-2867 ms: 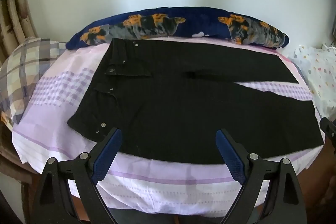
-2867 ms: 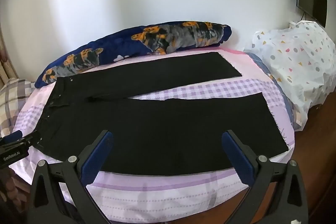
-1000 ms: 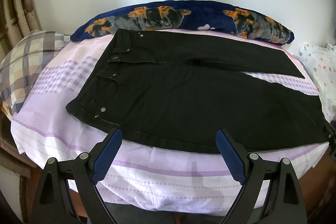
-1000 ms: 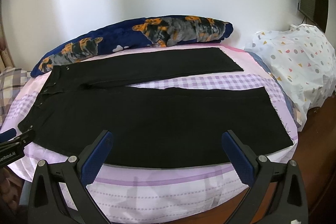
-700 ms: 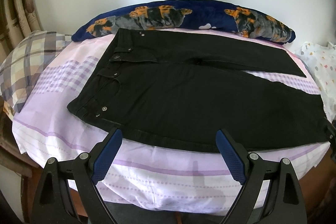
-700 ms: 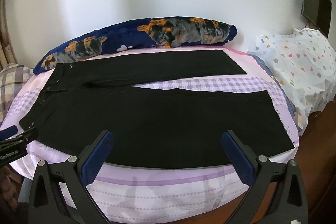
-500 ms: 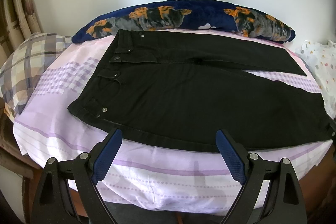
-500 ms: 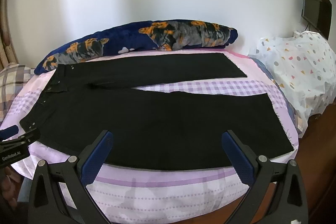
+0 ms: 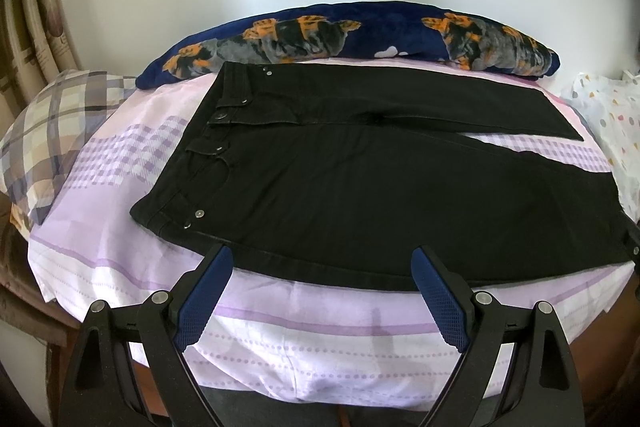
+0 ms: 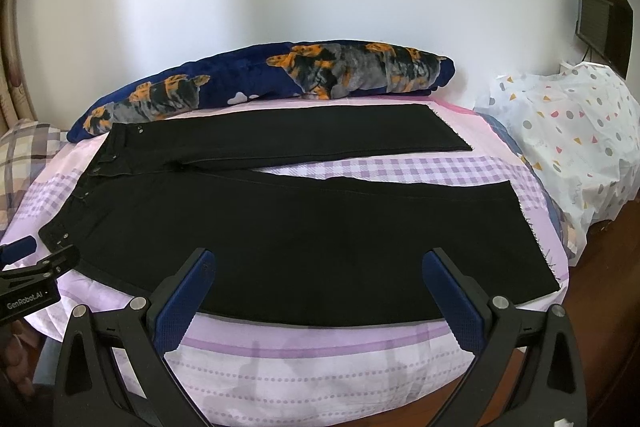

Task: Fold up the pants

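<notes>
I have the pair of black denim pants [image 9: 360, 187] spread flat across the middle of both frames on the lilac-and-white checked bedsheet [image 9: 320, 311], waistband toward the left, the two legs splayed apart to the right with a wedge of sheet between them. My left gripper [image 9: 320, 291] sits at the bottom of its frame with its blue-padded tongs wide apart, holding nothing, just short of the near edge below the waistband. My right gripper [image 10: 320, 295] is likewise spread and empty at the bottom of its frame, facing the near leg.

No fold is begun, I judge. The risk I see is the near edge: it lies close to where the sheet drops over the side, so a shallow pinch could catch the sheet along with the denim and drag both. Heavy denim may also slip from a one-layer grip and land crooked on the far leg. The rolled navy blanket with orange and grey print [image 10: 280, 79] in the upper centre lies just beside the far leg, and an overshoot could ride onto it.
</notes>
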Tool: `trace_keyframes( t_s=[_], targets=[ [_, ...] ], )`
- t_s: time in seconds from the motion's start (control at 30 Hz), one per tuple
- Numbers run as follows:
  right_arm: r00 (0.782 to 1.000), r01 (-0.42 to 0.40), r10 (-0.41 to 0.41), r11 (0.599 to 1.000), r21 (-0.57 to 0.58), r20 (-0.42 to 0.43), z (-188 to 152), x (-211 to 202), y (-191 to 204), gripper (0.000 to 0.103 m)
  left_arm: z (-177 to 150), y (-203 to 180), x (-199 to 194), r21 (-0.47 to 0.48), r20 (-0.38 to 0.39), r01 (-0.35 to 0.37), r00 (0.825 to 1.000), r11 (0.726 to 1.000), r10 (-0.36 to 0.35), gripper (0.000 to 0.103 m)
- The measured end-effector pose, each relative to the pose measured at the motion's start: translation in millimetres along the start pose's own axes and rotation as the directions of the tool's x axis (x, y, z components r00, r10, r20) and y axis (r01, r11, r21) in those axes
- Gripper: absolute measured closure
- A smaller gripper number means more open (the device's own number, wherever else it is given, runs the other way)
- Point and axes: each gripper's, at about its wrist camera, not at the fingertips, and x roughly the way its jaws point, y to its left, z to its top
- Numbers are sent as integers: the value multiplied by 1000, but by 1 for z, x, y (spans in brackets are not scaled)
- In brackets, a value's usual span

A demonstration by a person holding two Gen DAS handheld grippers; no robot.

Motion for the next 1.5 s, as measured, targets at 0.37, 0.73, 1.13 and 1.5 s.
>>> trace_keyframes(
  t_s=[0.37, 0.73, 1.13, 1.5],
  targets=[
    [1000, -12, 12, 1000, 6, -3, 1, 1, 1, 0, 2, 0, 11, -9, -23, 31, 999, 999, -31, 12],
    [989, -143, 147, 982, 122, -25, 21, 26, -5, 2, 45, 53, 38, -69, 1, 34, 999, 997, -34, 12],
    [975, -182, 185, 983, 39, -119, 91, 94, 43, 2, 146, 155, 122, -147, -15, -1, 1000, 989, -1, 13],
    [958, -250, 259, 965, 84, -126, 142, 172, 73, 2, 201, 194, 230, -214, -72, 210, 971, 954, -230, 55]
  ],
)
